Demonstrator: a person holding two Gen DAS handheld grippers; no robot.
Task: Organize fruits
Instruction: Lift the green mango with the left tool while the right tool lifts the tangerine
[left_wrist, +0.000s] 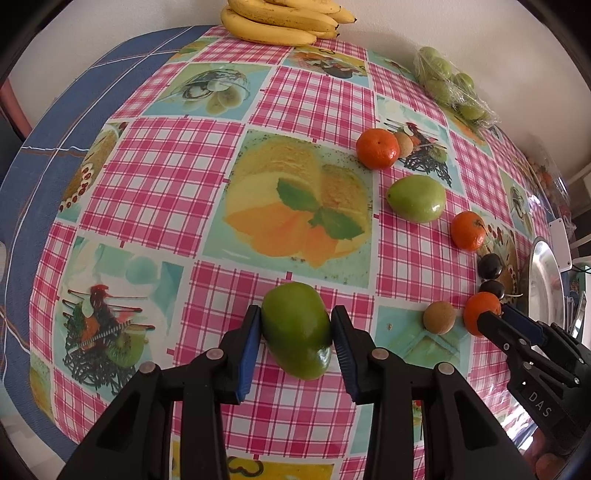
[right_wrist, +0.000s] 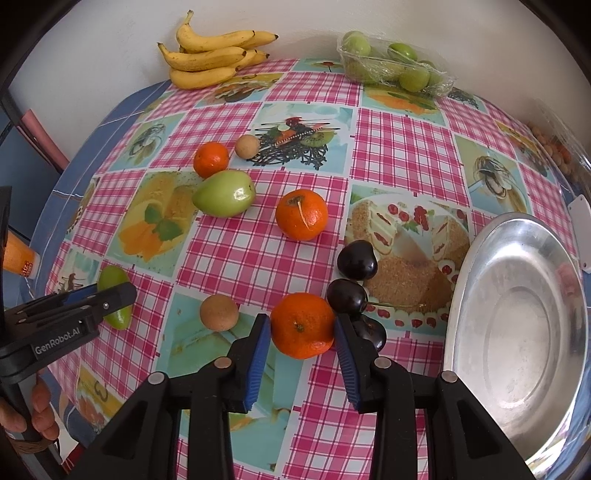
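A green, mango-shaped fruit (left_wrist: 295, 332) lies on the checked tablecloth, and my left gripper (left_wrist: 296, 310) is shut on it, its blue pads pressing both sides. In the right wrist view the same left gripper (right_wrist: 110, 295) covers the middle of that fruit (right_wrist: 110, 275). My right gripper (right_wrist: 303, 318) is shut on a tangerine (right_wrist: 301, 328) that rests on the cloth. From the left wrist view, the right gripper (left_wrist: 495, 317) holds this tangerine (left_wrist: 476, 314) at the far right.
A metal bowl (right_wrist: 517, 332) stands at the right. Three dark cherries (right_wrist: 356, 260) lie beside the held tangerine, with a small brown fruit (right_wrist: 218, 312) on its left. Further back are two tangerines (right_wrist: 302, 214), a green fruit (right_wrist: 223, 194), bananas (right_wrist: 207, 55) and a tray of wrapped green fruits (right_wrist: 395, 66).
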